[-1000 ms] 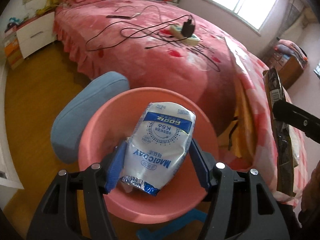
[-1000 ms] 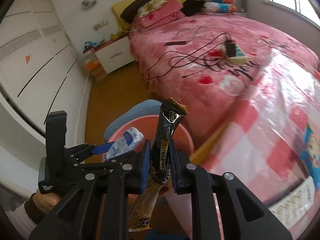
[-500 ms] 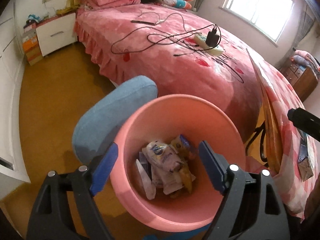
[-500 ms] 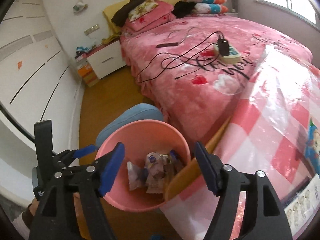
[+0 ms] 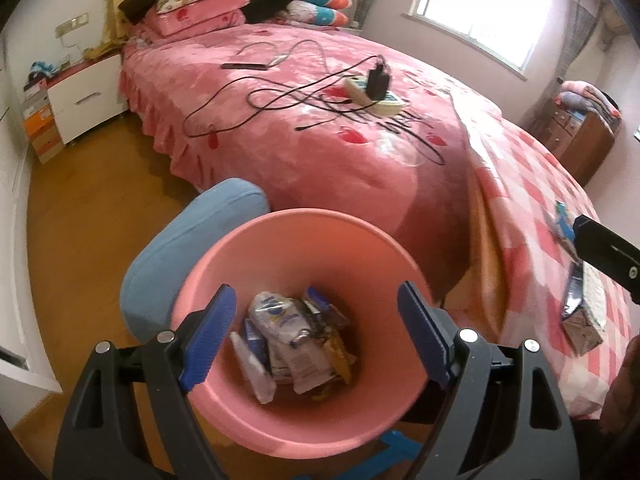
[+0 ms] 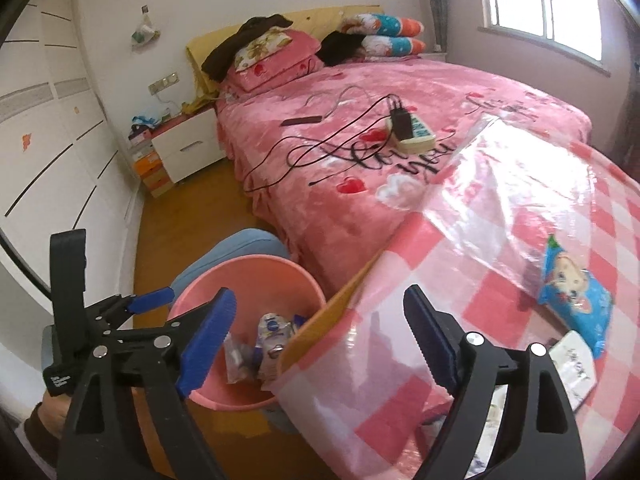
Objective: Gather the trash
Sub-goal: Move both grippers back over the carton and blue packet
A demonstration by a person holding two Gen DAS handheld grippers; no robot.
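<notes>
- Left wrist view: the left claw [image 5: 316, 332] hangs over the pink bin [image 5: 260, 252], its fingers wide apart and empty — wrappers [image 5: 292, 340] lie piled at the bottom.
- Right claw [image 6: 320, 340] also spread apart and empty, above the checked bench [image 6: 460, 280] edge.
- A blue snack packet [image 6: 576, 300] lies on that bench — just beside a white one [image 6: 572, 364].

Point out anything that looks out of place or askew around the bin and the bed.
On the bed, a power strip with a plugged charger and tangled black cables sprawls across the pink blanket. A blue snack packet lies loose on the checkered cloth. The pink bin stands upright, nothing spilled.
</notes>
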